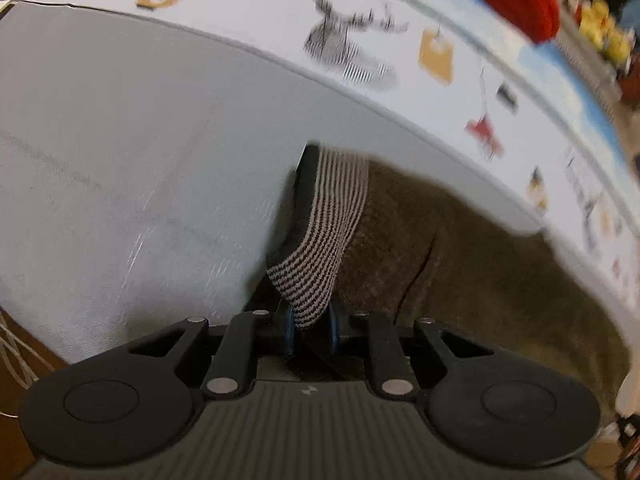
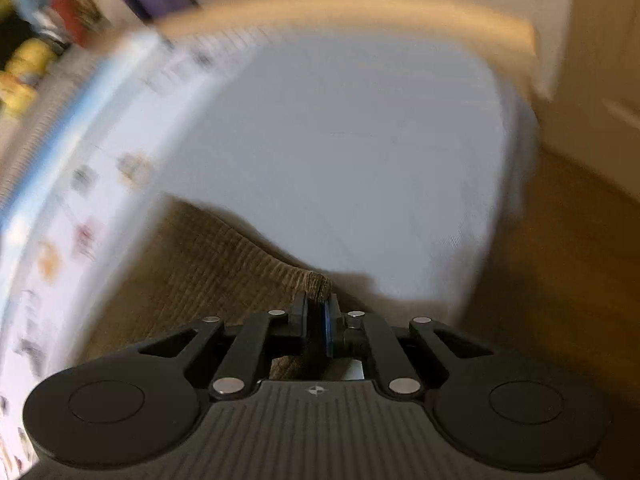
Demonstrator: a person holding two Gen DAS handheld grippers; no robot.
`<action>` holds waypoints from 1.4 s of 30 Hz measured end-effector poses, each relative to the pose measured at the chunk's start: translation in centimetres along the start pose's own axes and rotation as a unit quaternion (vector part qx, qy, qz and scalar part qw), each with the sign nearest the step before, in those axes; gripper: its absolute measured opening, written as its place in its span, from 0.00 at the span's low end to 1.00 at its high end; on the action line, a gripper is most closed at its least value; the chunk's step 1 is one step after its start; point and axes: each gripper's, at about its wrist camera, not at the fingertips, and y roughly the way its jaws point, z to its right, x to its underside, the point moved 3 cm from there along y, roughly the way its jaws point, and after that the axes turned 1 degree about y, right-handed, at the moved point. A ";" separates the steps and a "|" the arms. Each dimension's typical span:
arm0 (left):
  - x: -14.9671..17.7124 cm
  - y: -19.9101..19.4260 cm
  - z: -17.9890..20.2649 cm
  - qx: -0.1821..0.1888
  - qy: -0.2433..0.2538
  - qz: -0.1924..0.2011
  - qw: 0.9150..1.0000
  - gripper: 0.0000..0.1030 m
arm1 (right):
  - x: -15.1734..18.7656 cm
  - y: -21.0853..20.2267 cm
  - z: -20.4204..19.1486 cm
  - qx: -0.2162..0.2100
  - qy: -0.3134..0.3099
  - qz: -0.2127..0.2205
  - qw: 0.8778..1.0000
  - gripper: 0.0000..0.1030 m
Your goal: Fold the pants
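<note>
Two grippers | left gripper [image 1: 312, 326] pinching striped waistband [image 1: 320, 232] | right gripper [image 2: 318, 320] pinching corduroy pants [image 2: 208, 256] corner | white bed sheet [image 2: 360, 140] beneath

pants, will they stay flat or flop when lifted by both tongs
Probably floppy: the pants already sag and crease between the left tongs and right tongs. The ribbed brown cloth looks thick, so likely not slippery. The striped cuff bends over the grip, so it would likely stretch.
</note>
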 end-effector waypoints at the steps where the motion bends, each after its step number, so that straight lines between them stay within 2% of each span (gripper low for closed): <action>1: 0.1 0.3 -0.1 0.000 0.000 -0.006 1.000 0.18 | 0.1 0.4 0.5 0.004 0.011 -0.007 1.000 0.07; 5: 0.4 -0.2 -0.1 0.004 0.001 -0.006 1.000 0.18 | 0.2 -0.4 1.1 0.001 0.017 0.008 1.000 0.07; 9: 0.9 0.8 1.0 -0.021 0.035 -0.026 0.999 0.20 | 1.0 -0.1 0.3 0.015 -0.008 0.003 1.000 0.08; 11: 0.8 0.4 1.1 -0.037 0.052 -0.016 0.998 0.32 | 0.9 -0.2 0.4 0.030 -0.001 0.009 0.999 0.14; 13: 0.5 -1.0 1.1 -0.070 0.058 0.024 0.996 0.45 | 0.1 -1.0 -0.5 0.066 -0.012 0.042 0.997 0.15; 15: -0.2 -3.6 1.4 -0.109 0.062 0.104 0.987 0.44 | -0.2 -2.8 -1.3 0.079 -0.033 0.093 0.992 0.20; 16: -0.4 -4.8 2.1 -0.104 0.072 0.144 0.981 0.44 | -0.2 -3.7 -2.1 0.066 -0.052 0.116 0.990 0.20; 18: -0.6 -5.8 3.7 -0.040 0.097 0.176 0.979 0.43 | 0.3 -4.9 -4.5 0.004 -0.114 0.145 0.983 0.20; 19: -0.5 -5.4 4.6 -0.013 0.111 0.169 0.979 0.39 | 0.8 -5.0 -5.7 -0.016 -0.149 0.150 0.977 0.20; 20: -0.4 -4.7 5.3 -0.003 0.127 0.155 0.980 0.35 | 1.4 -4.7 -6.6 -0.034 -0.174 0.142 0.974 0.20; 22: 0.2 -2.6 6.7 -0.018 0.181 0.116 0.976 0.34 | 2.5 -2.9 -7.7 -0.067 -0.198 0.080 0.975 0.19; 23: 0.7 -1.3 6.9 -0.037 0.203 0.093 0.974 0.34 | 3.1 -1.5 -7.8 -0.061 -0.206 0.041 0.976 0.18; 24: 1.2 0.7 6.4 -0.071 0.216 0.048 0.973 0.32 | 3.7 0.0 -7.6 -0.037 -0.214 0.004 0.976 0.18; 25: 1.8 2.6 5.5 -0.112 0.218 0.003 0.970 0.14 | 4.3 1.6 -7.1 0.002 -0.220 -0.034 0.975 0.19; 26: 2.1 3.8 5.2 -0.149 0.234 -0.012 0.961 0.05 | 4.8 2.9 -6.5 0.031 -0.221 -0.063 0.973 0.17; 27: 2.1 3.5 5.3 -0.146 0.244 -0.008 0.959 0.05 | 4.8 3.0 -6.4 0.028 -0.220 -0.061 0.973 0.16; 29: 1.4 2.3 4.9 -0.127 0.204 0.000 0.971 0.06 | 4.3 2.5 -7.1 0.029 -0.214 -0.045 0.975 0.18; 30: 1.0 1.3 5.2 -0.114 0.195 0.020 0.974 0.06 | 4.3 2.2 -7.6 0.026 -0.218 -0.038 0.975 0.18; 32: 0.2 -0.6 6.5 -0.082 0.198 0.073 0.974 0.12 | 4.3 1.1 -9.0 0.010 -0.229 -0.014 0.973 0.18; 34: -0.5 -0.9 7.3 -0.056 0.193 0.089 0.976 0.12 | 4.4 -0.1 -11.0 -0.008 -0.239 0.020 0.971 0.18; 35: -0.4 -0.2 7.5 -0.059 0.193 0.076 0.976 0.13 | 4.6 -0.9 -12.1 -0.023 -0.245 0.039 0.968 0.18; 36: -0.4 1.1 7.3 -0.081 0.197 0.048 0.976 0.14 | 4.8 -1.5 -13.5 -0.042 -0.254 0.058 0.965 0.16; 37: -0.2 2.7 6.7 -0.124 0.202 0.012 0.971 0.14 | 5.2 -2.1 -14.8 -0.064 -0.265 0.076 0.959 0.10; 38: 0.0 3.8 6.2 -0.150 0.210 -0.006 0.966 0.11 | 5.5 -2.8 -16.1 -0.085 -0.279 0.088 0.952 0.00; 39: -0.2 3.9 6.4 -0.151 0.219 -0.003 0.964 0.12 | 6.1 -3.4 -17.5 -0.107 -0.294 0.099 0.944 0.00; 41: -0.7 3.2 6.4 -0.144 0.196 0.001 0.970 0.12 | 7.7 -4.3 -20.8 -0.164 -0.319 0.103 0.928 0.00; 42: -0.7 2.7 6.5 -0.142 0.196 0.010 0.970 0.12 | 8.7 -4.6 -22.6 -0.195 -0.331 0.097 0.918 0.00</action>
